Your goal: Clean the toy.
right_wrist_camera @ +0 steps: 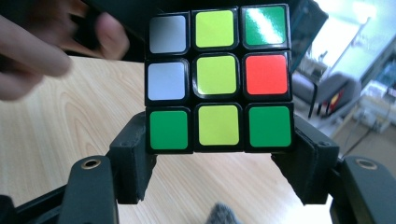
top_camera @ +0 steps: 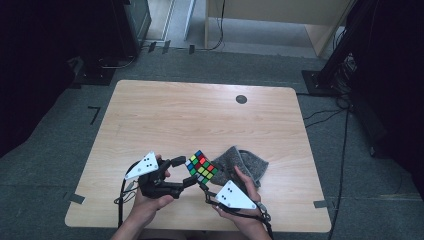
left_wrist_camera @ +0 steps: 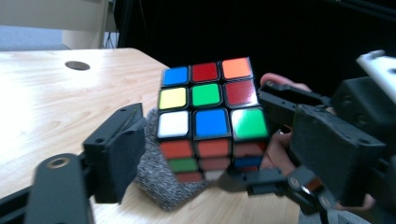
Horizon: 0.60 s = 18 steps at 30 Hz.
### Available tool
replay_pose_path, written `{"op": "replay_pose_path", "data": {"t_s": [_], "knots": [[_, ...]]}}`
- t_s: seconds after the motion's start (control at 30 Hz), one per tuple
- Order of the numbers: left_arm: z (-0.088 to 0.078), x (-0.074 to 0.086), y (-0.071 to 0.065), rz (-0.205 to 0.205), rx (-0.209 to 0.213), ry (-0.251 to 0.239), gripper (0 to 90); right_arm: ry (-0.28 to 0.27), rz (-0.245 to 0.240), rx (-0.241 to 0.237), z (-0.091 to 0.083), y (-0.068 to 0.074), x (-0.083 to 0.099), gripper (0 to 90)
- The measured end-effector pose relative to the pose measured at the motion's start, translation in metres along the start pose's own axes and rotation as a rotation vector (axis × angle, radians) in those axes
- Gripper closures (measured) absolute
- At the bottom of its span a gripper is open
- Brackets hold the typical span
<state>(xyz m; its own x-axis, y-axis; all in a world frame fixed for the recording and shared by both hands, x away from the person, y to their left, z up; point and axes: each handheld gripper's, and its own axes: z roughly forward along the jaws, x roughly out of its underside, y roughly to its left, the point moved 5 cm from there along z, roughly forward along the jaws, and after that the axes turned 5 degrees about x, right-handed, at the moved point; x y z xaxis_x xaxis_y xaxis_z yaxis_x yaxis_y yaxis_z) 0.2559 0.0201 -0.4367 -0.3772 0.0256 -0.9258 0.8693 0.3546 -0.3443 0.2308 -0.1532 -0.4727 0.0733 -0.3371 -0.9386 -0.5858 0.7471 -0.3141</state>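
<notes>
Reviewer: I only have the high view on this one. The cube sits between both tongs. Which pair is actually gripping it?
Observer: The right tongs. In the right gripper view their pads press both sides of the cube, at its lowest row.
Reviewer: And the left pair?
Observer: The left tongs are open. In the left gripper view one pad stands clear of the cube's side.
Reviewer: Which face looks at the right camera?
Observer: The yellow-centred one, with green, yellow, green along the clamped row.
</notes>
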Motion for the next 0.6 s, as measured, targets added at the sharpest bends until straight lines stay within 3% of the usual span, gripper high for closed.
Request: {"op": "replay_pose_path", "data": {"t_s": [0.07,0.17,0.23,0.43,0.53,0.6], "knots": [[-0.004,-0.001,0.003,-0.005,-0.002,-0.005,16.1,0.019,0.051,-0.001,0.000,-0.008,0.003,34.5],[-0.006,0.000,0.008,0.036,-0.040,0.015,14.2,0.041,0.099,0.005,-0.004,-0.020,0.004,34.5],[-0.005,0.006,0.012,0.129,-0.112,0.066,13.2,0.051,0.125,-0.002,-0.006,-0.025,0.002,34.5],[0.002,0.024,0.017,0.275,-0.207,0.149,11.9,0.097,0.239,-0.073,-0.013,-0.031,-0.008,34.4],[0.007,0.028,0.014,0.374,-0.268,0.183,10.7,0.125,0.287,-0.115,-0.015,-0.027,-0.011,34.4],[0.011,0.031,0.010,0.425,-0.274,0.199,10.7,0.143,0.341,-0.144,-0.015,-0.024,-0.014,34.3]]}}
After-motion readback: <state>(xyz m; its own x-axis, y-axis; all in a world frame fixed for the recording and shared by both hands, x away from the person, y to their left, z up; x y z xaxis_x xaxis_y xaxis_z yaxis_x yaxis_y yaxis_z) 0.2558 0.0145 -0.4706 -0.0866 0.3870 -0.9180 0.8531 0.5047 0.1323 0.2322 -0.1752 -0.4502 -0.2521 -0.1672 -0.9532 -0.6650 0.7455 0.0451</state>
